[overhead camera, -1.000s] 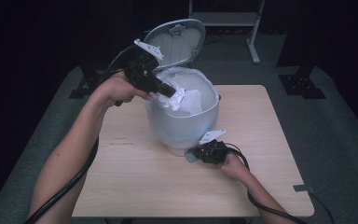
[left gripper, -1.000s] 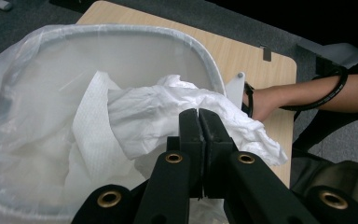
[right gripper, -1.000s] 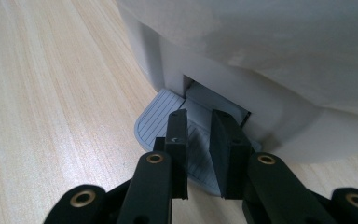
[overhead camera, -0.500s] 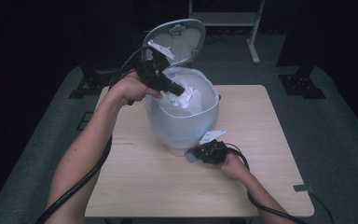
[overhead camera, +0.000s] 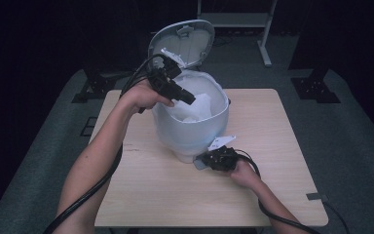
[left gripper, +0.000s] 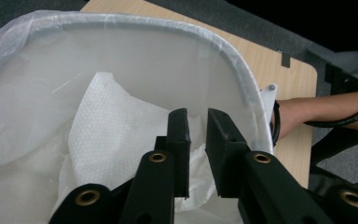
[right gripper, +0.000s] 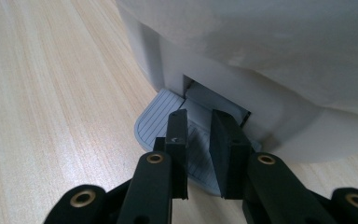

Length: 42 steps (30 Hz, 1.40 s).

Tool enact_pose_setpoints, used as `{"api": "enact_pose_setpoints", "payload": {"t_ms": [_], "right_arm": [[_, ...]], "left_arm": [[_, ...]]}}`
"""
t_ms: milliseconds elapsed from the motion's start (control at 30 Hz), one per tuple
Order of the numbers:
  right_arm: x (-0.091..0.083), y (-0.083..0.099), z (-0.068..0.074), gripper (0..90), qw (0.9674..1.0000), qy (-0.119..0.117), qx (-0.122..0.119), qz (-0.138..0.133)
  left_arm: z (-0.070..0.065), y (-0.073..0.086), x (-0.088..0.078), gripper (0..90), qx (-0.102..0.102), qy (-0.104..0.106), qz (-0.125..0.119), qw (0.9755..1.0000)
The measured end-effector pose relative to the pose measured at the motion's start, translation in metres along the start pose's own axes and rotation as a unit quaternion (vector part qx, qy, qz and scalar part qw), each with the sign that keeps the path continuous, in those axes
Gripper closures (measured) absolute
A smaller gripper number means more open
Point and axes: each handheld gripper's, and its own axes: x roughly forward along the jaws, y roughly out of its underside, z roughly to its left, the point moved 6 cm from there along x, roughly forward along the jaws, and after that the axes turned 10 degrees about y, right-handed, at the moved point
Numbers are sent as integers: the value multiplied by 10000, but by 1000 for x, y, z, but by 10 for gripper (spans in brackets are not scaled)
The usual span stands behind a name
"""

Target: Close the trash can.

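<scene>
High view: a white pedal bin [overhead camera: 195,134] is sitting mid-surface [overhead camera: 282,161] with its lid [overhead camera: 185,41] flipped up at 12 o'clock. The left hand-held gripper [overhead camera: 187,99] is hanging over the bin's mouth, pointing toward 4 o'clock. The right hand-held gripper [overhead camera: 205,160] is sitting low at the bin's 6 o'clock, right by the foot.

Left gripper view: jaws are standing slightly apart, gripping nothing. A crumpled paper towel [left gripper: 116,135] is lying in the clear liner [left gripper: 9,107] just below, around 10 o'clock from the tips, so this hand is nearer to it.

Right gripper view: jaws are narrowly parted, empty, resting over the grey ribbed pedal [right gripper: 168,126], probably pressing it down.
</scene>
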Motion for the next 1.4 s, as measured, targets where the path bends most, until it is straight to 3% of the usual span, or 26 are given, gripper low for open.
{"api": "enact_pose_setpoints", "payload": {"t_ms": [500,1000,1267,1400], "right_arm": [[0,0,1,767,10000,66,22,11],[-1,0,2,769,9999,155,-4,-22],[-1,-1,3,769,9998,189,-6,9],[-2,-1,4,765,9998,208,9,47]], "left_arm": [[-20,21,-16,706,68,93,-277,9996],[-37,55,-48,649,87,-96,-490,9987],[-36,83,-63,603,-63,-227,-589,9980],[-33,107,-67,553,-203,-399,-622,9971]]}}
